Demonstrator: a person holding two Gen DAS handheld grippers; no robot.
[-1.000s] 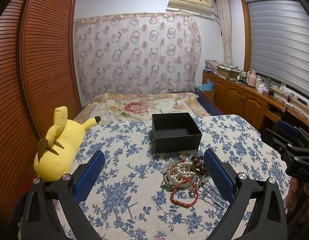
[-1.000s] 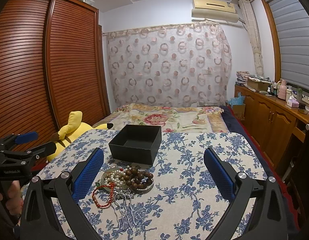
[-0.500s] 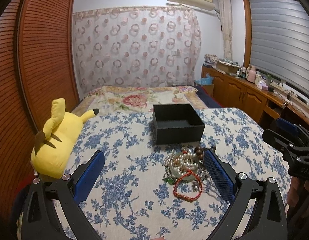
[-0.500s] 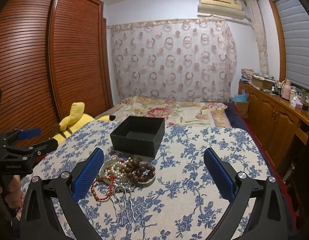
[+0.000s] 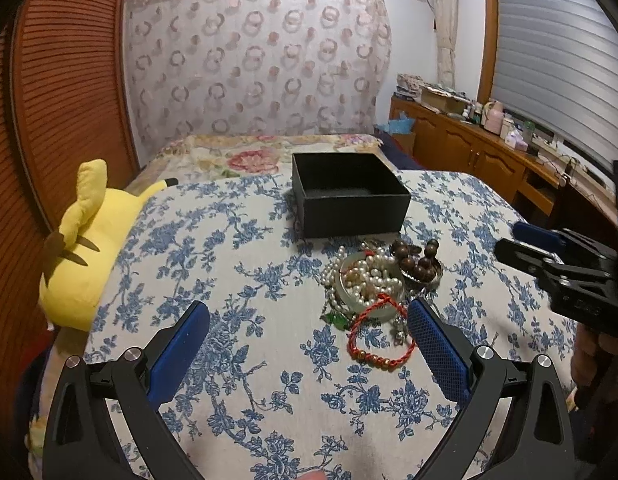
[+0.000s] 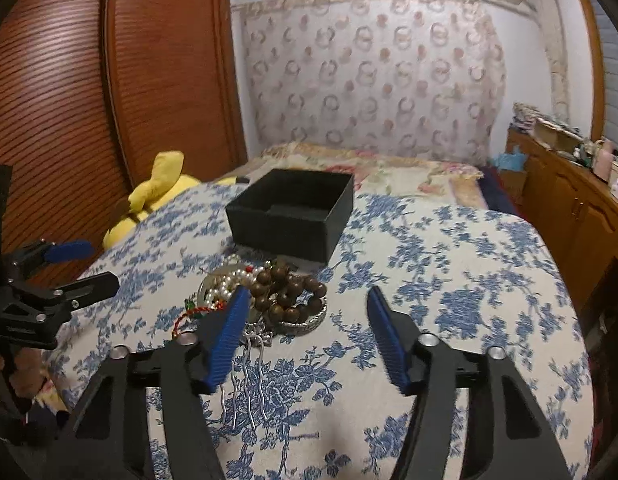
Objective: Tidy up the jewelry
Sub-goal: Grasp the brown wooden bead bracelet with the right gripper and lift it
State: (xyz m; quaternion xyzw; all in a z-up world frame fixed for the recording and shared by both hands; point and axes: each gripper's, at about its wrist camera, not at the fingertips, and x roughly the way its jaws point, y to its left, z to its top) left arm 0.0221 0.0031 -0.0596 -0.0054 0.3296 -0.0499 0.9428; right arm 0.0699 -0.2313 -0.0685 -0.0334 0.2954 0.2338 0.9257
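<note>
An open black box (image 5: pixel 349 199) stands on the blue-flowered cloth (image 5: pixel 245 264); it also shows in the right wrist view (image 6: pixel 293 212). In front of it lies a jewelry pile: white pearls (image 5: pixel 367 276), a brown bead bracelet (image 6: pixel 287 294), a red cord bracelet (image 5: pixel 379 338) and a silver hair comb (image 6: pixel 247 376). My left gripper (image 5: pixel 309 320) is open and empty, low over the cloth just left of the pile. My right gripper (image 6: pixel 305 312) is open and empty, its left finger (image 6: pixel 225 336) over the pile's near edge.
A yellow plush toy (image 5: pixel 89 240) lies at the left edge of the table. A bed with a floral cover (image 5: pixel 261 152) is behind. A wooden cabinet (image 5: pixel 469 152) with clutter runs along the right wall. A wooden wardrobe (image 6: pixel 89 100) stands at the left.
Both grippers have moved forward and down toward the jewelry pile. The right gripper's jaws have narrowed but remain open. The jewelry and box have not moved.
</note>
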